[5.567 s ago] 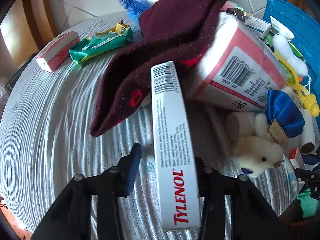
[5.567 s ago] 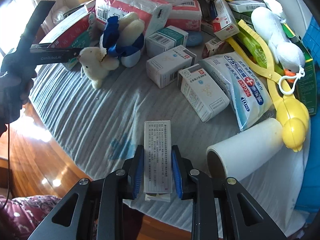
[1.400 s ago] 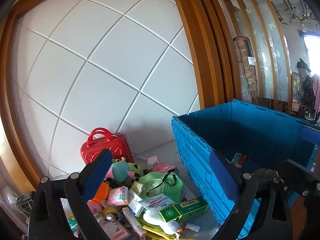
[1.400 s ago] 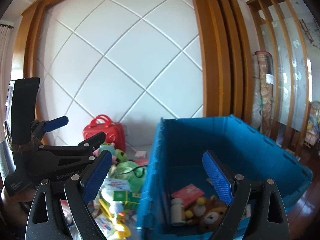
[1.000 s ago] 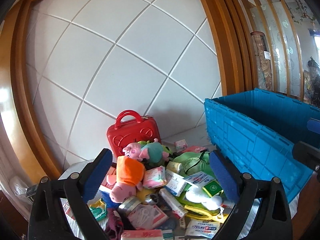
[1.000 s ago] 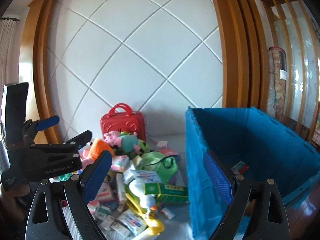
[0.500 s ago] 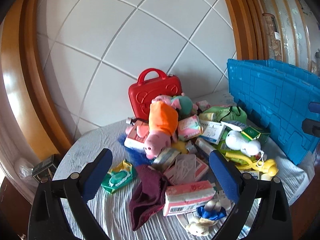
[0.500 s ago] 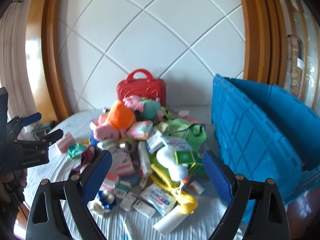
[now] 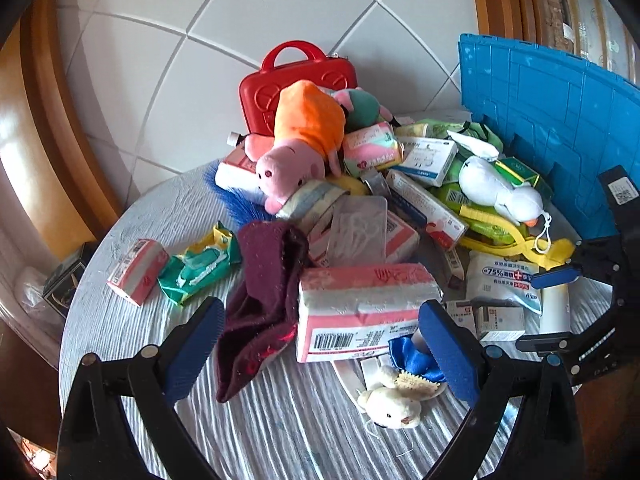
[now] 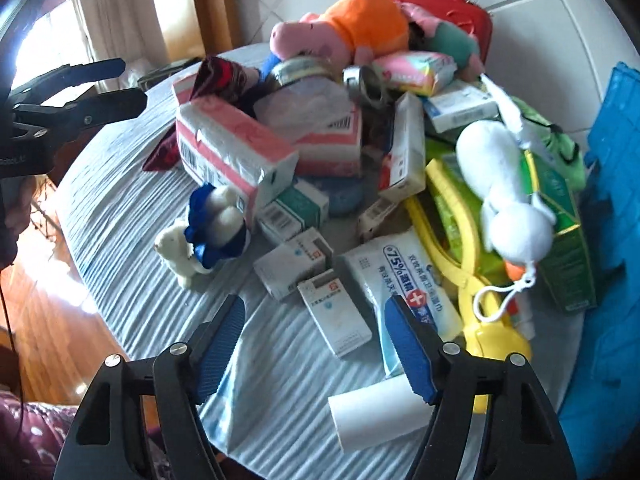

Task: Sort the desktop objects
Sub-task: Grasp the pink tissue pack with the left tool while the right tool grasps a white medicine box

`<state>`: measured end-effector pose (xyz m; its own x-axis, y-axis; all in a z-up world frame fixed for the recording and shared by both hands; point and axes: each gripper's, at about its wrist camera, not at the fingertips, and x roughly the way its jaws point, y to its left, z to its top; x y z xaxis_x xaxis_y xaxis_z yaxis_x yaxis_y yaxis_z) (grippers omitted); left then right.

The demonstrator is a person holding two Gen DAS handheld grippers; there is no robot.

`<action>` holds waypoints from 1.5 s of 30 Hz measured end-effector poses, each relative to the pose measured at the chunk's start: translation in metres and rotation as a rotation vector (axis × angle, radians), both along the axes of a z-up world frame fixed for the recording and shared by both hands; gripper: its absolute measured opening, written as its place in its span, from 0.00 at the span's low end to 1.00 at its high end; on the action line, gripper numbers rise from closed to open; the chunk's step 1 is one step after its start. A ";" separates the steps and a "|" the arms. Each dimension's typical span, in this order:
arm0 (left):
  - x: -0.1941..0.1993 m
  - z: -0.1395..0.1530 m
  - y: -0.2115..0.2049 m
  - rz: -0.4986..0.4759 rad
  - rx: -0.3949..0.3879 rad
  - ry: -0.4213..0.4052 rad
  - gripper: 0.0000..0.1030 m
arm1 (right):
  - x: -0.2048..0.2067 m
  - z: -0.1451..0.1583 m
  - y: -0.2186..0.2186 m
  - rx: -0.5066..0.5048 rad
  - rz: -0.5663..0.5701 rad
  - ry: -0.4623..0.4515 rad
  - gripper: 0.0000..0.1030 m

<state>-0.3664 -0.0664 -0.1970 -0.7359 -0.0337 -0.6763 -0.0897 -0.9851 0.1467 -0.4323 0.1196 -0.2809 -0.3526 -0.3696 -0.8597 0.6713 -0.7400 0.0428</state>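
Both empty: left hand-held gripper spread wide above pink-wrapped tissue pack; right hand-held gripper agape near small white medicine box. Heaped clutter on bench; blue plastic crate alongside. Sorting far from done.

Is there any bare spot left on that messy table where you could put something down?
Yes: the striped grey tablecloth is bare at the near edge, in front of the dark red knitted sock and small white plush bunny. From the pink tissue pack back to the red toy suitcase, it is crowded.
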 end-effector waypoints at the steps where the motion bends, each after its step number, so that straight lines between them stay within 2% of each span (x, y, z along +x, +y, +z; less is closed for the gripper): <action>1: -0.001 -0.006 0.000 0.002 0.006 -0.018 0.96 | -0.005 -0.007 0.000 0.003 0.020 -0.017 0.69; 3: -0.003 -0.015 0.003 0.016 0.003 -0.044 0.96 | -0.014 -0.019 -0.001 0.000 0.061 -0.063 0.64; 5: -0.003 -0.021 0.008 -0.024 0.003 -0.046 0.96 | -0.019 -0.027 -0.001 -0.011 0.098 -0.080 0.63; 8: -0.007 -0.022 0.020 -0.174 -0.022 -0.047 0.96 | -0.022 -0.039 -0.003 -0.003 0.154 -0.108 0.61; 13: -0.026 -0.020 0.046 -0.458 -0.170 -0.081 0.96 | -0.021 -0.050 -0.010 0.015 0.210 -0.129 0.60; 16: -0.042 -0.020 0.054 -0.624 -0.217 -0.132 0.96 | -0.023 -0.051 -0.013 0.011 0.214 -0.143 0.60; 21: -0.078 -0.025 0.050 -0.830 -0.203 -0.282 0.94 | -0.026 -0.050 -0.013 -0.011 0.171 -0.192 0.60; 23: -0.090 -0.028 0.045 -0.893 -0.193 -0.336 0.88 | -0.026 -0.051 -0.014 -0.014 0.141 -0.204 0.60; 26: -0.108 -0.037 0.029 -0.957 -0.152 -0.425 0.86 | -0.025 -0.054 -0.014 -0.020 0.096 -0.222 0.60; 28: -0.112 -0.047 0.019 -0.984 -0.136 -0.466 0.84 | -0.023 -0.055 -0.014 -0.018 0.067 -0.226 0.60; 32: -0.100 -0.056 0.006 -1.030 -0.081 -0.452 0.84 | -0.019 -0.059 -0.016 0.009 0.022 -0.229 0.58; 34: -0.092 -0.066 0.001 -1.032 -0.058 -0.476 0.84 | -0.017 -0.060 -0.019 0.026 0.003 -0.225 0.55; 36: -0.080 -0.085 -0.002 -1.015 -0.095 -0.512 0.84 | -0.016 -0.059 -0.021 0.048 -0.027 -0.219 0.50; 38: -0.072 -0.095 -0.005 -0.999 -0.126 -0.479 0.82 | -0.016 -0.058 -0.022 0.065 -0.056 -0.214 0.45; 40: -0.077 -0.096 -0.009 -0.951 -0.064 -0.470 0.74 | -0.016 -0.058 -0.022 0.065 -0.084 -0.219 0.40; 43: -0.090 -0.086 -0.013 -0.876 0.071 -0.437 0.72 | -0.015 -0.058 -0.023 0.066 -0.116 -0.224 0.38; 45: -0.090 -0.087 -0.009 -0.843 0.082 -0.429 0.63 | -0.013 -0.057 -0.024 0.077 -0.125 -0.218 0.37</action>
